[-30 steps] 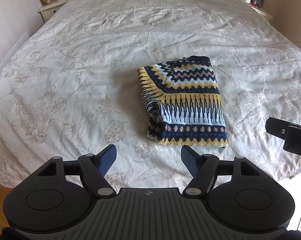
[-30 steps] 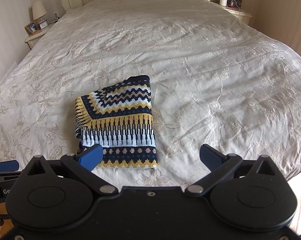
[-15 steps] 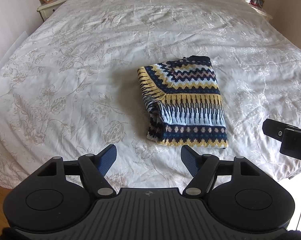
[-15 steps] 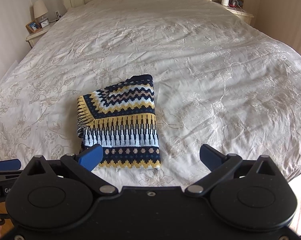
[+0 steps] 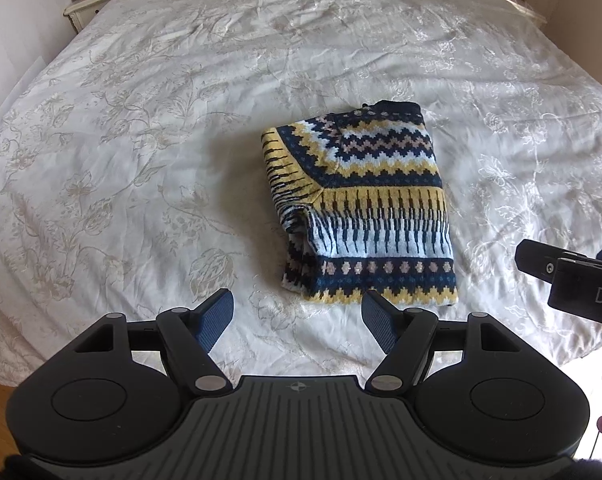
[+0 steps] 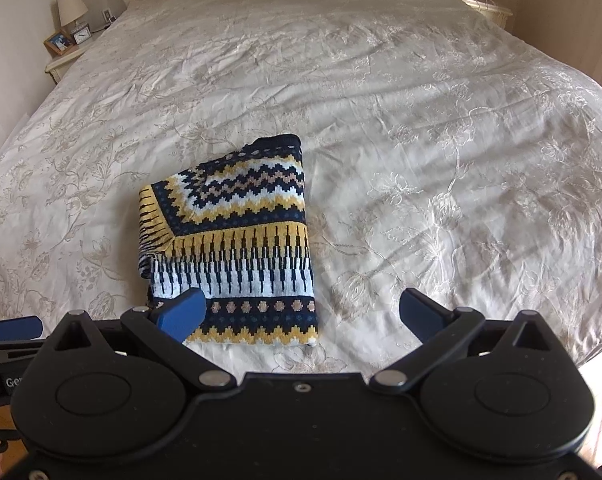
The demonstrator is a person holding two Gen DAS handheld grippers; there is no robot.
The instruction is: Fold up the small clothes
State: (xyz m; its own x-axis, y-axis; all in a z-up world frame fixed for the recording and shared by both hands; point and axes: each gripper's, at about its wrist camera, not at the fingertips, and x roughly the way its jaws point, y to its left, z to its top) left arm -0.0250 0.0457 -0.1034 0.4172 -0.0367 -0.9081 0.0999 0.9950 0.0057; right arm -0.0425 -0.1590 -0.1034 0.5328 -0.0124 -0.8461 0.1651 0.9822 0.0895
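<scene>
While both claws hang over the near edge of the bed, the left gripper (image 5: 297,316) has its blue-padded fingers spread wide with nothing between them. Ahead of it and a little to its right lies the folded knitted sweater with navy, yellow, pale-blue and pink zigzag bands (image 5: 365,208), flat on the cream floral-embroidered bedspread (image 5: 141,140). The sweater's near hem sits just beyond the left claw's right fingertip; whether they touch cannot be told.

The right gripper (image 6: 303,314) is likewise spread, jaws empty. From its side the sweater (image 6: 229,248) lies ahead and to its left, the near-left corner of the fabric passing behind its left blue finger pad (image 6: 181,314). Its right finger stands over bare bedspread (image 6: 421,160), clear of the sweater.

Each claw shows at the edge of the other's view, side by side.

Far beyond both, a bedside table with a lamp and a picture frame (image 6: 67,46) stands beside the bed.
</scene>
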